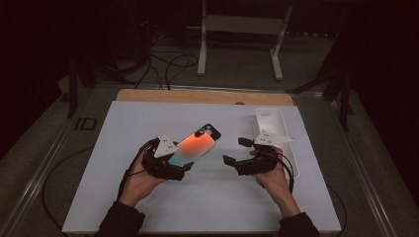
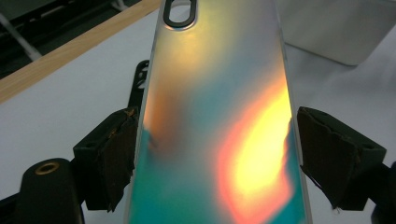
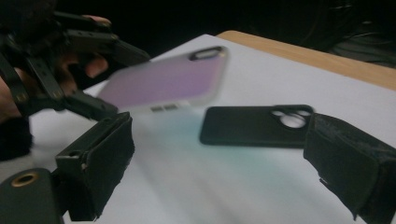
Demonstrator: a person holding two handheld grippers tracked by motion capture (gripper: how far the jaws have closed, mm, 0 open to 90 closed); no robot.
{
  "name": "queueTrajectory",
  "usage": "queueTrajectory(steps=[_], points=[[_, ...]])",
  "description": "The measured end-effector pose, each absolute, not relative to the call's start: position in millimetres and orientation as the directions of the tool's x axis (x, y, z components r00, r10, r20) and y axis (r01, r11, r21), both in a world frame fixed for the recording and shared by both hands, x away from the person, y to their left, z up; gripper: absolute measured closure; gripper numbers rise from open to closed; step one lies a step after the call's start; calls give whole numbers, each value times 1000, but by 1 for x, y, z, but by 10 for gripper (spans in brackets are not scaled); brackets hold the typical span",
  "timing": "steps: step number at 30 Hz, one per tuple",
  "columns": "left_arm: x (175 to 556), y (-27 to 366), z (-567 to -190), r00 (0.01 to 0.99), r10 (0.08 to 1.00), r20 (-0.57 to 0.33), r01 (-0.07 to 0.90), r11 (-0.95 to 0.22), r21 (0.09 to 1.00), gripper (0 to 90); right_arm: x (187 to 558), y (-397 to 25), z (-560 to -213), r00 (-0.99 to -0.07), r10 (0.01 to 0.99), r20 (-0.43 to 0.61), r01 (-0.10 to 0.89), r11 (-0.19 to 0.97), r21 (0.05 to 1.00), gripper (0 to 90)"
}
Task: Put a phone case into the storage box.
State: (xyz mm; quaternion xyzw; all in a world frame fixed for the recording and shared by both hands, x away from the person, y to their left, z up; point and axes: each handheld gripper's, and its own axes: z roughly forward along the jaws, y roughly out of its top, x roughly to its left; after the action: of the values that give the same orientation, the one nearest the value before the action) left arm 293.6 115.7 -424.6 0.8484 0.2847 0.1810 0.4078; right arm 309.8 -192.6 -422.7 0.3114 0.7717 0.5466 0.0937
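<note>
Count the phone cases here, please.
2 for sure: an iridescent case held by the left gripper, and a white case on the table behind the right gripper. The black slab beneath the first may be a third.

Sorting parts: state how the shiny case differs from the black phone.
The shiny case is iridescent orange and teal; the black phone is plain black. The case is clamped in the left gripper, off the table; the phone lies flat on it. Both are rectangles with a camera end.
</note>
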Motion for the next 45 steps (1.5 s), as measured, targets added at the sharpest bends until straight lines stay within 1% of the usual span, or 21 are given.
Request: queueTrajectory(steps=[8,13,17,20,23,25,27,29,35,39,40,41,42,43,44,45], points=[[289,102,-420,795,602,76,302,-501,811,169,315,-167,-422,-801,543,252,425,219,878,89],[287,96,-418,804,589,79,286,-500,817,169,320,-159,-426,-787,532,312,481,211,851,160],[286,93,-419,812,580,74,282,-499,819,169,321,-158,-428,-773,527,353,512,190,838,311],[286,91,-420,810,581,80,282,-504,816,169,323,-158,-427,-750,538,386,541,163,825,394],[285,90,-421,811,580,84,278,-507,816,169,323,-160,-425,-737,539,408,558,146,817,439],[285,88,-421,809,583,79,280,-499,820,169,322,-158,-424,-741,520,425,568,148,810,487],[285,86,-422,810,581,83,278,-504,818,169,320,-153,-424,-747,524,409,561,166,811,499],[285,83,-423,813,577,81,278,-506,816,169,319,-150,-424,-743,518,423,571,162,804,550],[284,80,-426,819,567,83,278,-520,808,171,319,-147,-423,-753,476,454,574,138,807,777],[283,78,-427,819,567,89,280,-530,800,172,315,-144,-419,-768,465,439,559,153,815,828],[283,78,-427,819,567,89,280,-530,800,350,315,-144,-419,-768,465,439,559,153,815,828],[283,81,-428,808,579,109,268,-526,807,350,313,-143,-418,-769,475,427,552,160,818,859],[284,83,-428,826,561,63,279,-502,818,375,312,-143,-416,-769,490,411,542,157,826,864],[284,83,-428,822,566,66,280,-502,818,290,313,-144,-416,-768,481,423,548,152,823,867],[284,83,-428,822,566,66,280,-502,818,255,313,-144,-416,-768,481,423,548,152,823,867],[284,83,-428,820,568,68,283,-507,814,255,313,-143,-416,-769,483,420,547,156,823,868]])
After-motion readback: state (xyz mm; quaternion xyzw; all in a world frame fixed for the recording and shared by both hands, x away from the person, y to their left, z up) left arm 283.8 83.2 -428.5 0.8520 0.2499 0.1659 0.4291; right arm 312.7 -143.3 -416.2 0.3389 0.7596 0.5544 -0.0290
